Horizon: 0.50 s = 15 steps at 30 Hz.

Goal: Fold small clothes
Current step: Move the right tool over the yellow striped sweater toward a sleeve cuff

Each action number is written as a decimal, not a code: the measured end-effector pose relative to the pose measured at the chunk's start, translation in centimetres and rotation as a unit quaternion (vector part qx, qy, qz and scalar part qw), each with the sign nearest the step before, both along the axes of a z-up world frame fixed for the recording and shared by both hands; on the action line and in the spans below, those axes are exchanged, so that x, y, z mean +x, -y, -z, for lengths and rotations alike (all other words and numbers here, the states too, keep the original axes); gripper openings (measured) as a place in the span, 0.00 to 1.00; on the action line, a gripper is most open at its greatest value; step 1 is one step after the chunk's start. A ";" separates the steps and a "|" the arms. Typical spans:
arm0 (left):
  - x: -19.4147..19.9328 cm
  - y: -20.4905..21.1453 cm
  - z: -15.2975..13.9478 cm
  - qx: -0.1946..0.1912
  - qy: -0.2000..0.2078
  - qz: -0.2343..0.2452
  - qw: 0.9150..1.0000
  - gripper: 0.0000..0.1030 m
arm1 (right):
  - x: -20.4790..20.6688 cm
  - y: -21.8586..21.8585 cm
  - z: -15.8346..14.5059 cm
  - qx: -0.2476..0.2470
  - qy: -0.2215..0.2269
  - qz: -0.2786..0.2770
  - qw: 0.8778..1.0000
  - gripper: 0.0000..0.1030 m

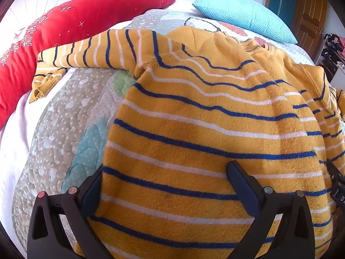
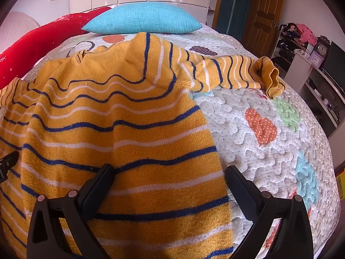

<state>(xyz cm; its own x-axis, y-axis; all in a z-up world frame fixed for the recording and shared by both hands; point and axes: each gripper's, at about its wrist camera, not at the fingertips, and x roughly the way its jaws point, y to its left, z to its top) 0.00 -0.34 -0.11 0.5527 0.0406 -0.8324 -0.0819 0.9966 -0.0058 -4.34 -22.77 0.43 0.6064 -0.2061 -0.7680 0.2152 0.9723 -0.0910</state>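
Observation:
A small mustard-yellow sweater (image 1: 204, 112) with blue and white stripes lies spread on a quilted bedspread (image 1: 64, 129), rumpled near its collar. Its left sleeve (image 1: 86, 51) stretches toward a red pillow. In the right wrist view the same sweater (image 2: 107, 118) fills the left half and its other sleeve (image 2: 232, 73) reaches right, cuff curled. My left gripper (image 1: 166, 174) hovers open over the sweater's lower left edge, jaws wide apart. My right gripper (image 2: 170, 174) is open over the lower right edge, the hem's side running between its jaws. Neither grips the cloth.
A long red pillow (image 1: 75, 21) lies along the bed's left side and a turquoise cushion (image 2: 142, 19) sits at the head. A wooden door (image 2: 265, 15), cluttered shelves (image 2: 297, 38) and a desk with clocks stand to the right of the bed.

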 end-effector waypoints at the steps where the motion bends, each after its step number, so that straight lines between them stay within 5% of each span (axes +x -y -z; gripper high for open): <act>1: -0.1 0.0 0.0 0.002 0.000 -0.001 1.000 1.00 | 0.0 0.1 0.1 0.004 0.000 0.000 1.000 1.00; 15: -1.4 -1.3 -2.7 -0.018 -0.008 0.010 1.000 0.98 | 0.4 1.5 0.1 0.054 -0.018 -0.003 0.998 1.00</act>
<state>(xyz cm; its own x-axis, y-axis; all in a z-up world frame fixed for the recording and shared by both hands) -1.40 0.93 2.58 0.5401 -0.0010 -0.8416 -0.0623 0.9972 -0.0412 -3.97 -24.27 0.30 0.5784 -0.1180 -0.8071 0.2085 0.9780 0.0064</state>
